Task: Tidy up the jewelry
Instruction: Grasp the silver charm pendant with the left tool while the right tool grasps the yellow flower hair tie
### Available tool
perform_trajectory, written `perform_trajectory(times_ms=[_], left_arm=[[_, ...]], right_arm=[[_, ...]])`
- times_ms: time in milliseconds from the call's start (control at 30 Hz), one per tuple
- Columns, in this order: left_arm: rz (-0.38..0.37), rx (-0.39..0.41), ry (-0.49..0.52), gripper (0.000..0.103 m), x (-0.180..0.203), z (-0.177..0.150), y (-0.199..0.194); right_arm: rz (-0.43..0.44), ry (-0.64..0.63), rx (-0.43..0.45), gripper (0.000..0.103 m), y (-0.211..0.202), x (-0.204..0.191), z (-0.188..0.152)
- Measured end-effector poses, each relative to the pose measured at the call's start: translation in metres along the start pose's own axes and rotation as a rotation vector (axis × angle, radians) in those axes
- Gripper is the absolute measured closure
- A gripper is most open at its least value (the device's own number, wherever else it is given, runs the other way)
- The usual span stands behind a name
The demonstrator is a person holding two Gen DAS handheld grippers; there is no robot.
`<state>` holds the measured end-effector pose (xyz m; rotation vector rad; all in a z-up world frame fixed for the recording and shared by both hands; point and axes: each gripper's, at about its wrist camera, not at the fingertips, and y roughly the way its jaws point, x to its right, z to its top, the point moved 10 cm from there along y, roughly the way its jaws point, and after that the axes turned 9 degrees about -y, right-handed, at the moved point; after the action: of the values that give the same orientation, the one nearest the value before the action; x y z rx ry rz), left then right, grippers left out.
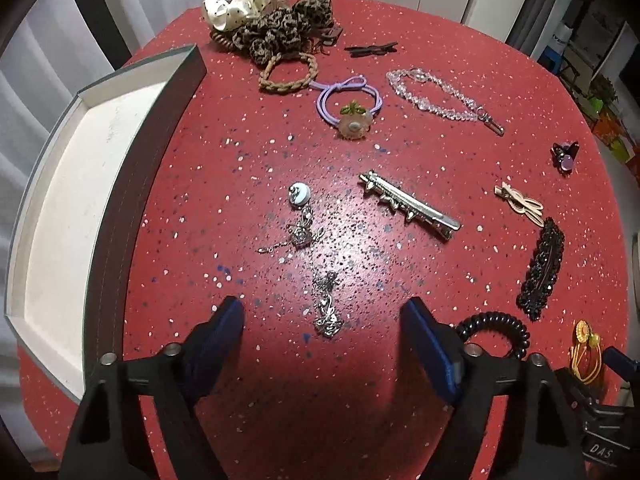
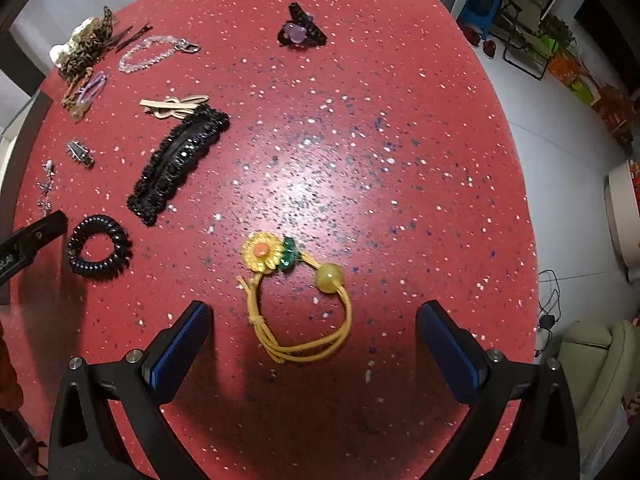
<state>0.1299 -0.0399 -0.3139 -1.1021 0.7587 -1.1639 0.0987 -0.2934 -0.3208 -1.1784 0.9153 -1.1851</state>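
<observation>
Left wrist view: we hold the left gripper [image 1: 322,320] low over the red table [image 1: 400,152], its tongs spread wide and holding nothing.
Silver charm: a small charm [image 1: 328,312] lies on the table between the two fingers, touching neither.
Second charm: another charm with a pale blue disc [image 1: 300,216] lies just beyond it.
Box: an open box with a white floor [image 1: 80,184] sits at the table's left edge.
Spiked clip: a silver clip [image 1: 408,204] lies right of centre.
Far items: we see a purple tie [image 1: 346,106], a crystal bracelet [image 1: 436,98], a braided tie [image 1: 288,72] and a heap of scrunchies [image 1: 272,20].
Right wrist view: we hold the right gripper [image 2: 314,330] above the table, tongs wide apart and empty.
Yellow tie: the flower tie [image 2: 298,300] lies flat between the fingers, apart from both.
Coil tie: a black coil [image 2: 99,247] lies to its left, near the tip of the left gripper.
Black barrette: a beaded barrette [image 2: 178,164] lies beyond the coil, with a beige clip [image 2: 174,106] just behind it.
Claw clip: a dark claw clip [image 2: 300,28] sits well apart at the far side.
</observation>
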Motion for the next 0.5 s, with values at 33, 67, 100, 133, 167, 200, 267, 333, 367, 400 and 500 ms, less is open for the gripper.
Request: perform_trajectory(times_ms=[33, 67, 100, 133, 167, 200, 267, 333, 367, 400, 500], left_arm=[[-0.004, 0.007, 0.005, 0.033, 0.001, 0.001, -0.002], [-0.010, 0.010, 0.011, 0.042, 0.004, 0.001, -0.003], [-0.014, 0.011, 0.019, 0.046, 0.007, 0.001, -0.005], [-0.014, 0.012, 0.026, 0.057, 0.010, 0.002, -0.006], [-0.016, 0.010, 0.025, 0.066, 0.015, 0.002, -0.007], [-0.016, 0.005, 0.021, 0.068, 0.017, 0.001, -0.010], [-0.017, -0.001, 0.008, 0.091, 0.019, 0.003, -0.011], [-0.040, -0.014, -0.001, 0.091, 0.019, 0.002, -0.013], [-0.052, -0.021, -0.002, 0.091, 0.015, 0.000, -0.014], [-0.062, -0.025, 0.002, 0.091, 0.016, -0.001, -0.015], [-0.081, -0.020, 0.010, 0.091, 0.006, -0.007, -0.019]], right_arm=[[0.002, 0.002, 0.000, 0.000, 0.000, -0.001, 0.000], [0.004, 0.006, -0.001, 0.000, 0.000, -0.001, -0.001], [0.005, 0.009, 0.000, 0.001, 0.000, -0.001, -0.001], [0.006, 0.012, 0.004, 0.003, 0.000, 0.000, -0.001], [0.007, 0.013, 0.009, 0.005, -0.002, 0.000, -0.001], [0.008, 0.011, 0.012, 0.008, -0.002, -0.001, -0.003], [0.010, 0.009, 0.020, 0.014, -0.005, -0.003, -0.003], [0.012, 0.006, 0.028, 0.027, -0.006, -0.005, -0.001], [0.009, 0.000, 0.032, 0.032, -0.007, -0.006, 0.002], [0.014, -0.008, 0.038, 0.043, -0.011, -0.008, 0.005], [0.029, -0.023, 0.043, 0.086, -0.014, -0.012, 0.008]])
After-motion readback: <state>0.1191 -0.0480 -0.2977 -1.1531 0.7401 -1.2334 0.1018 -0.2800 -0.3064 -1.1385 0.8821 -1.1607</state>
